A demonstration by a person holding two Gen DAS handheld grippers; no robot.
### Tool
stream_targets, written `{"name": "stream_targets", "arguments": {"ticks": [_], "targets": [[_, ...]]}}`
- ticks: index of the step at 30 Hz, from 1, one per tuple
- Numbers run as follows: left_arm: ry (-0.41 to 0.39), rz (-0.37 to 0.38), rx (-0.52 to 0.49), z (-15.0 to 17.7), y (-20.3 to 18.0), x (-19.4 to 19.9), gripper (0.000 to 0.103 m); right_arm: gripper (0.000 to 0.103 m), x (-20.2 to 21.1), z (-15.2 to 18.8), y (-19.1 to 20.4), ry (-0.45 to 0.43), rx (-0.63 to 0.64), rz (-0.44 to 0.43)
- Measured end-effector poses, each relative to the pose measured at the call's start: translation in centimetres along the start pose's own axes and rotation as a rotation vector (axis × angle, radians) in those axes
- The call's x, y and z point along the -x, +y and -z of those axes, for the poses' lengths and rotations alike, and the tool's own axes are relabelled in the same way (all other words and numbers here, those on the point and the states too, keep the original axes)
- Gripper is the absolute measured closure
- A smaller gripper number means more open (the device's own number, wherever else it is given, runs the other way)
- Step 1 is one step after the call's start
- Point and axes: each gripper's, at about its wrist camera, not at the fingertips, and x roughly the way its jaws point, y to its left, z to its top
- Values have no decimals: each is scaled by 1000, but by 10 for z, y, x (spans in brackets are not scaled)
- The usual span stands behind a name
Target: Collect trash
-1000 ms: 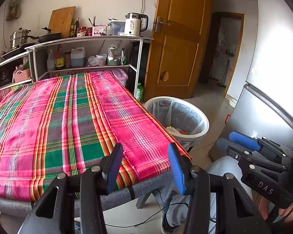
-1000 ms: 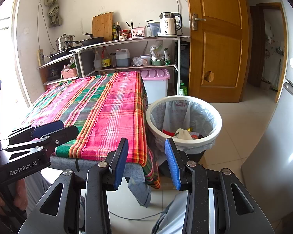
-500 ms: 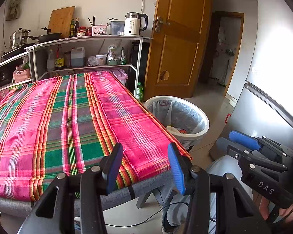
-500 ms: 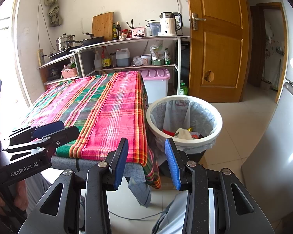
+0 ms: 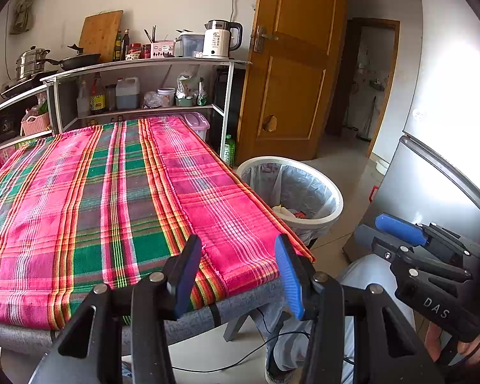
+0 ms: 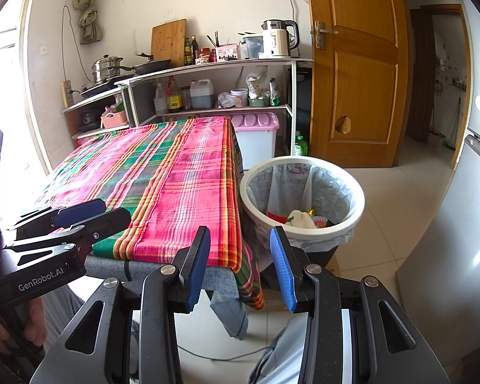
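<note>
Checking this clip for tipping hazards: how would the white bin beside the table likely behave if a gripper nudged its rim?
The white bin would probably slide or rock easily: it looks like thin plastic and holds only a little trash at the bottom. Its wide rim over a narrower base suggests some tipping risk. The loose liner would likely crumple, not resist.

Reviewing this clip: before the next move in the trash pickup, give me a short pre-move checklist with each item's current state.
1. Left tongs open and empty: ok.
2. Right tongs open and empty: ok.
3. Trash bin upright beside the table, liner in place, opening unobstructed: ok.
4. Room left in the bin above the trash already inside: ok.
5. Loose trash on the plaid tablecloth to pick up: not ok, none visible.
6. Trash on the floor: cannot tell, only part of it shows.
</note>
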Motion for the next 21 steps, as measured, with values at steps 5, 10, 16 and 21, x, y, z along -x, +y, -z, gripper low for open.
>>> {"name": "stream_targets", "arguments": {"ticks": [5,10,16,21], "targets": [[4,-2,2,2,0,-1,53,63,0,0,0,1,-1,0],[11,-6,-3,4,-1,-2,53,63,-1,0,-1,2,0,-2],[9,-9,-16,6,-3,-2,53,63,0,0,-1,1,0,-1],[2,-15,-12,5,-2,-1,53,63,-1,0,-1,2,1,-2]]}}
